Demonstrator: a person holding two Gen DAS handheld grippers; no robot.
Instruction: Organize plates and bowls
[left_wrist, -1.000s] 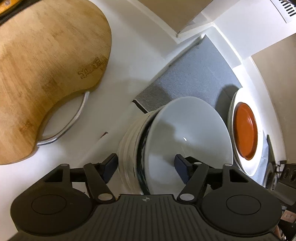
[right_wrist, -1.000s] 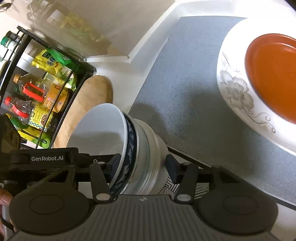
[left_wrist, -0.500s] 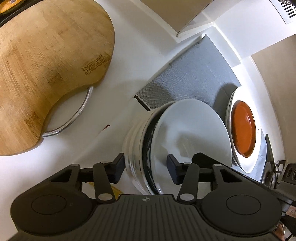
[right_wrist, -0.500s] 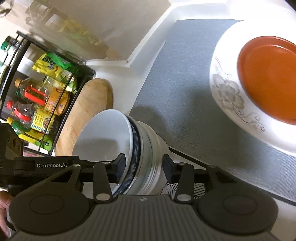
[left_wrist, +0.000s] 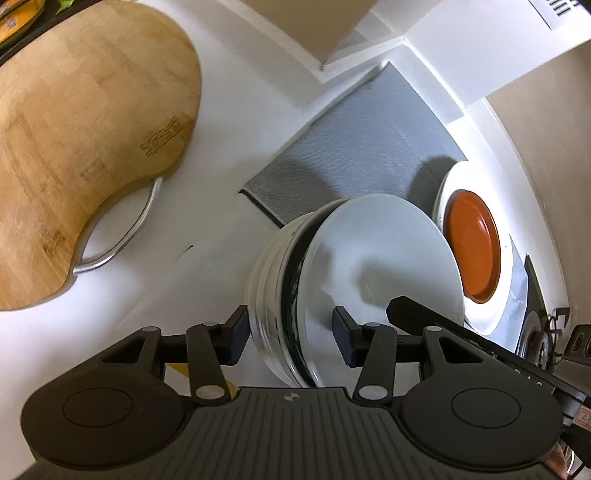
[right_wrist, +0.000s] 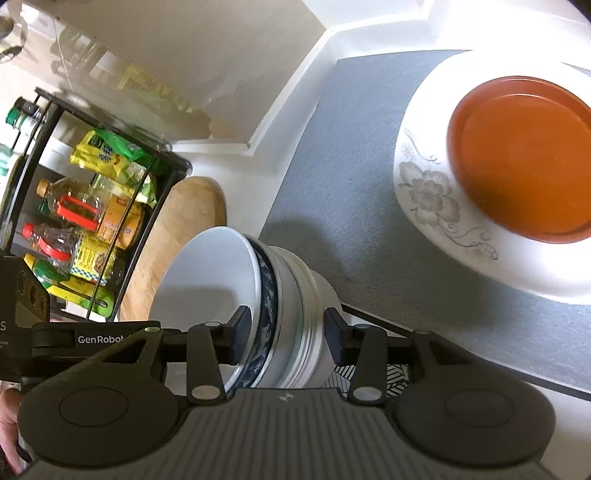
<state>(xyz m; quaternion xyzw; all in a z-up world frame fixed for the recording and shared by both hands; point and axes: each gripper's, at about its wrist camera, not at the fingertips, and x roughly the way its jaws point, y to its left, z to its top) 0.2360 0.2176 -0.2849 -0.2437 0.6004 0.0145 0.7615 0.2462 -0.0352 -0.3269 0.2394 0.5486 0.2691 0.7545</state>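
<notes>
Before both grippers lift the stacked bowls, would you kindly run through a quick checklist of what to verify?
1. Left gripper straddles the bowl stack rim: ok.
2. Right gripper straddles the opposite side: ok.
3. Pads pressed on the bowls: cannot tell; the jaws look slightly apart from them.
4. Bowls nested evenly: ok.
5. Free space on the grey mat beside the floral plate carrying the orange dish: ok.

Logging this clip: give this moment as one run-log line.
left hand-held gripper: straddling bowl stack rim | right hand-held gripper: straddling opposite rim | grip: unclear | plates: on mat
</notes>
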